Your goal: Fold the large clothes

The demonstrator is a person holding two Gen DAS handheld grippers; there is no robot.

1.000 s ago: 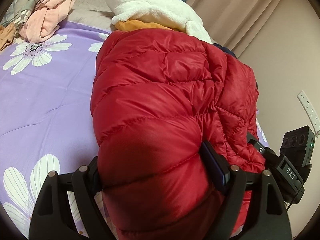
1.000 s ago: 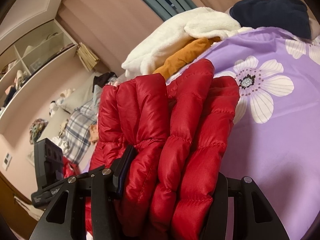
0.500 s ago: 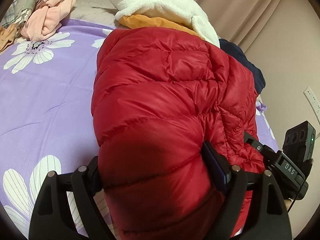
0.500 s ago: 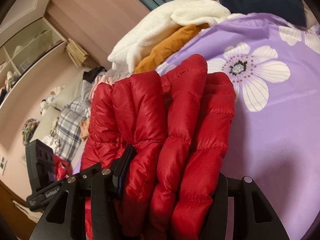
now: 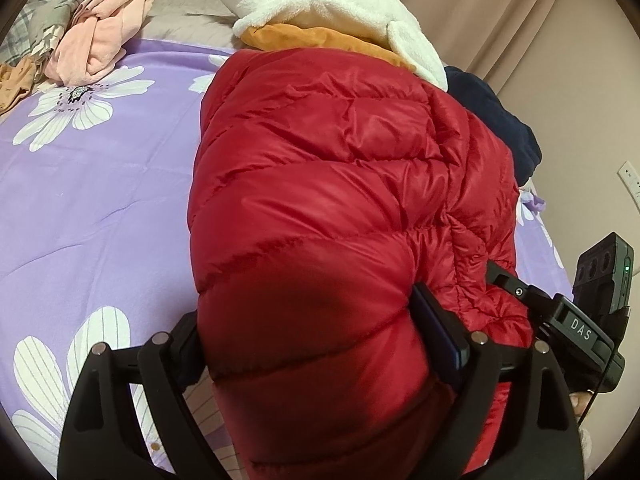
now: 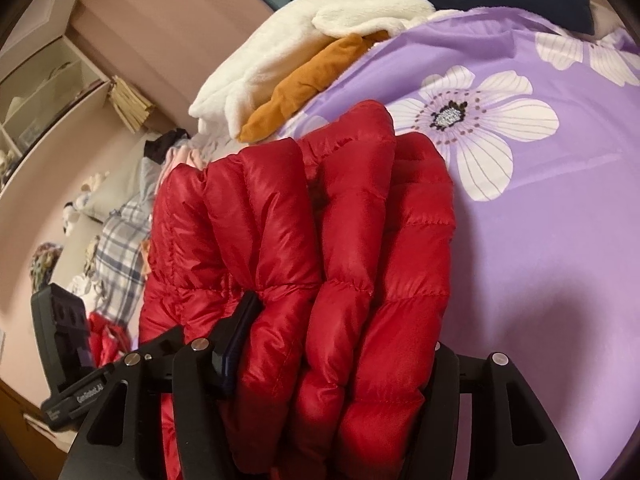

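Note:
A red puffy down jacket (image 5: 328, 184) lies bundled on the purple flowered bed cover (image 5: 100, 200). My left gripper (image 5: 312, 336) clamps its near end; the jaws are opening, but both pads still dent the fabric. In the right wrist view the same jacket (image 6: 304, 216) shows as thick folded ribs. My right gripper (image 6: 336, 352) holds them between its pads, and its jaws are opening a little too. Each gripper's body shows at the edge of the other's view, the right one (image 5: 580, 320) and the left one (image 6: 68, 344).
Behind the jacket lie a white fleece (image 5: 320, 4), an orange garment (image 5: 304, 36) and a navy one (image 5: 508, 120). Pink clothes (image 5: 104, 36) and plaid fabric (image 6: 120, 240) are heaped at the bed's far side. A wall with a socket (image 5: 630, 176) is at the right; shelves (image 6: 40, 92) stand beyond.
Both grippers kept the jacket between their pads. The bundle dropped slightly in the left view, uncovering more of the orange and navy garments behind it. The left jaws widened a little.

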